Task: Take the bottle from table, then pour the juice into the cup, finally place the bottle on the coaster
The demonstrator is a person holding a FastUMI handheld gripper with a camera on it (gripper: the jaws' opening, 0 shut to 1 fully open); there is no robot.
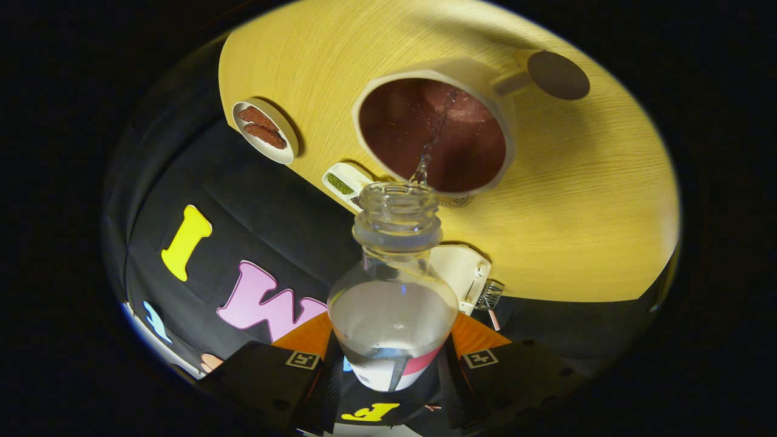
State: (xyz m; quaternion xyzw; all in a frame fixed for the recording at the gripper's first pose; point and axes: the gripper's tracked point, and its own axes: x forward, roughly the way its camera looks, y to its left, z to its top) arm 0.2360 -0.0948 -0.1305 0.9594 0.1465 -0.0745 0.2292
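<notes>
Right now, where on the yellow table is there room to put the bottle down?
The yellow wooden table lies bare beyond the white cup and between it and the small round dish. Near the tilted clear plastic bottle, clamped in the gripper, small white things crowd the edge.

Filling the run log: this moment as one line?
phase: pouring | tongs: shut on bottle | bottle: tilted, mouth over cup | stream: entering cup | coaster: beyond cup, bare

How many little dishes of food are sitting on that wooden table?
2. A round dish with brown pieces sits beyond the tongs' bottle, away from the cup. A smaller dish with green bits lies beside the cup. More may be hidden.
</notes>
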